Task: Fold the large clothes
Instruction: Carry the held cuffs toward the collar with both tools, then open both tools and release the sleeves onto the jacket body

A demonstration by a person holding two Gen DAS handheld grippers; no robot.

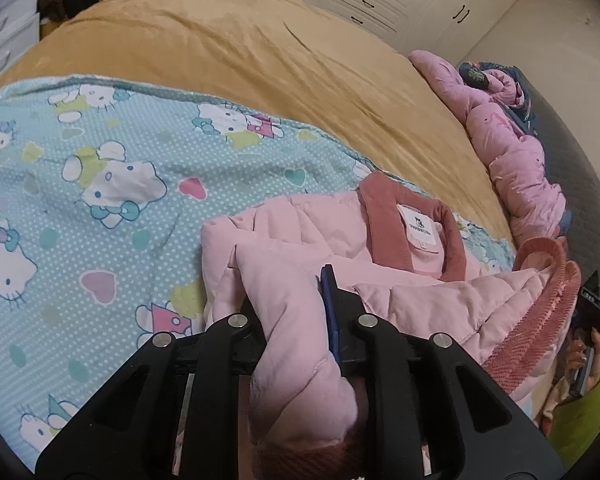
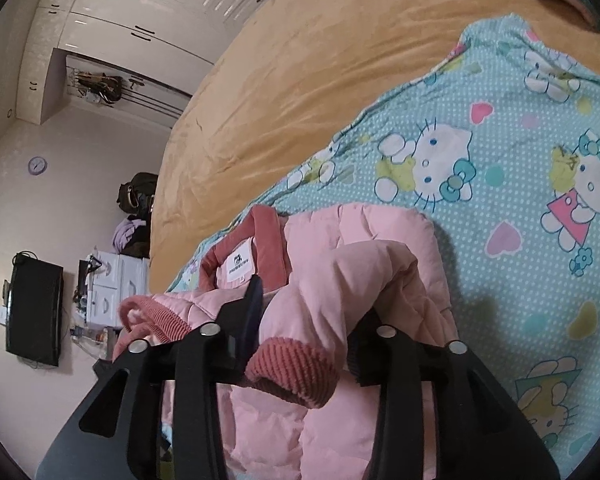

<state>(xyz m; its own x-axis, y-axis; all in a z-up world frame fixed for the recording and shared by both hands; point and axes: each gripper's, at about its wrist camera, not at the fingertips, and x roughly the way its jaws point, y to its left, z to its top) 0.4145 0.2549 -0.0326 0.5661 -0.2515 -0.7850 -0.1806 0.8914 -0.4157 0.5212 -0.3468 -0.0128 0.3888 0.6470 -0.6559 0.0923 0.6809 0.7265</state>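
A pink padded jacket (image 1: 412, 304) lies on a blue cartoon-print sheet (image 1: 100, 208) spread over a tan blanket (image 1: 240, 60), collar and white label facing up. In the left wrist view the left claw (image 1: 296, 312) is nearly closed on a fold of one sleeve (image 1: 292, 340); only one blue-padded finger (image 1: 330, 312) shows, the other being buried behind the fabric, and the sleeve's end runs out of sight under the claw body. At that view's right edge a hand (image 1: 584, 356) on the other tool is partly cut off. The right wrist view shows the right claw (image 2: 308, 312) partly open with the other sleeve's ribbed cuff (image 2: 296, 368) drooping between its fingers; whether the pads press it is hard to tell. Only this view shows a dark screen (image 2: 34, 312) on the wall; only the left shows a crumpled pink quilt (image 1: 512, 152).
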